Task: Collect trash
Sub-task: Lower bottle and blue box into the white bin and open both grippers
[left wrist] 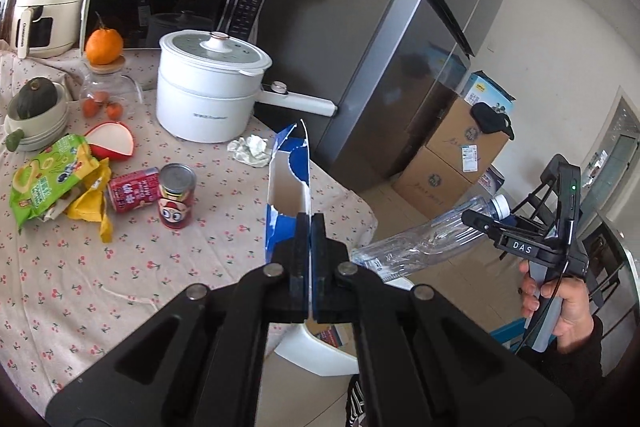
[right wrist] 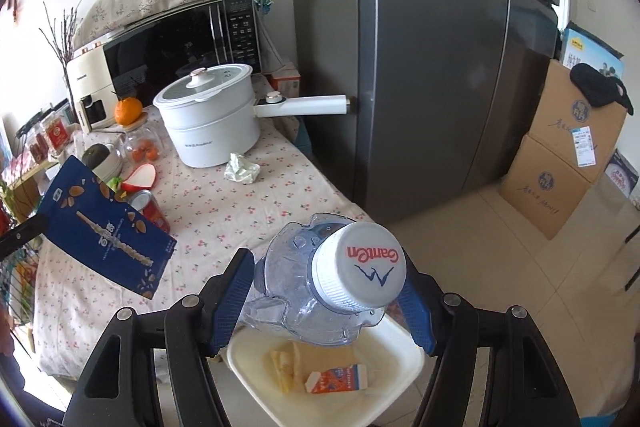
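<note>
Two grips active. Floral-cloth table (left wrist: 120, 267) sits beside a grey fridge (right wrist: 432, 67), with pot (left wrist: 208, 87), can (left wrist: 176, 195) and wrappers (left wrist: 52, 183) on it. Your left hand-held gripper (left wrist: 310, 227) is clamped on the blue carton (left wrist: 290, 183), held above the table edge. Your right hand-held gripper (right wrist: 328, 291) pinches the bottle (right wrist: 320, 279) directly over the white bin (right wrist: 400, 367).

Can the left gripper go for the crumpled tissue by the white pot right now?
Probably not yet. The left gripper is shut on the blue carton, so it has no free grasp. The path to the crumpled tissue beside the white pot looks open, with only tablecloth between.
</note>
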A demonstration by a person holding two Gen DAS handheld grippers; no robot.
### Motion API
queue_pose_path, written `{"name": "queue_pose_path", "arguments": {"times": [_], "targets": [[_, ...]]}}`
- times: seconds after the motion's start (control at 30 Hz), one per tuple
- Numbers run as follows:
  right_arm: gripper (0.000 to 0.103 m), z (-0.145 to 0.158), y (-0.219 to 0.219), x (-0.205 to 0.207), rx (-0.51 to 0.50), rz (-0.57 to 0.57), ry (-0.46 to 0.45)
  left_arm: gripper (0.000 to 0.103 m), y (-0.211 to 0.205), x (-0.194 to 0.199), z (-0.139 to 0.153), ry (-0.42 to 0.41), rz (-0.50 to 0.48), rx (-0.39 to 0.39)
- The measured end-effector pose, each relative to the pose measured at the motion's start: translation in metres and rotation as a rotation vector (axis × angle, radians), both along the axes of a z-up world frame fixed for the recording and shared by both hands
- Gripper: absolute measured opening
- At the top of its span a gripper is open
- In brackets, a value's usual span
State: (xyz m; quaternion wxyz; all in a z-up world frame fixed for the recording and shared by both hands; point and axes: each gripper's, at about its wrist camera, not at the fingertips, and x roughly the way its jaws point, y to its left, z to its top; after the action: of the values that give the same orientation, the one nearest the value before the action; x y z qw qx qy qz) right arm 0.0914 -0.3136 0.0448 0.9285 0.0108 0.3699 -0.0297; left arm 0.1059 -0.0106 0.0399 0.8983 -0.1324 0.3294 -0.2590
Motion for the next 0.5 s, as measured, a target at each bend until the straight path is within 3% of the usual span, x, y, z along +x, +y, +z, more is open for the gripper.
{"name": "queue_pose_path", "arguments": {"times": [0.2,0.5], "targets": [[0.070,-0.014,-0.036,-0.014,-0.031,-0.089,0.043,0.001,-0.063,-0.005,-0.021,0.041,-0.127,0.043],[0.070,-0.038,-0.062,-0.014,-0.048,-0.137,0.119,0.001,-0.137,-0.010,-0.080,0.083,-0.231,0.253]]}}
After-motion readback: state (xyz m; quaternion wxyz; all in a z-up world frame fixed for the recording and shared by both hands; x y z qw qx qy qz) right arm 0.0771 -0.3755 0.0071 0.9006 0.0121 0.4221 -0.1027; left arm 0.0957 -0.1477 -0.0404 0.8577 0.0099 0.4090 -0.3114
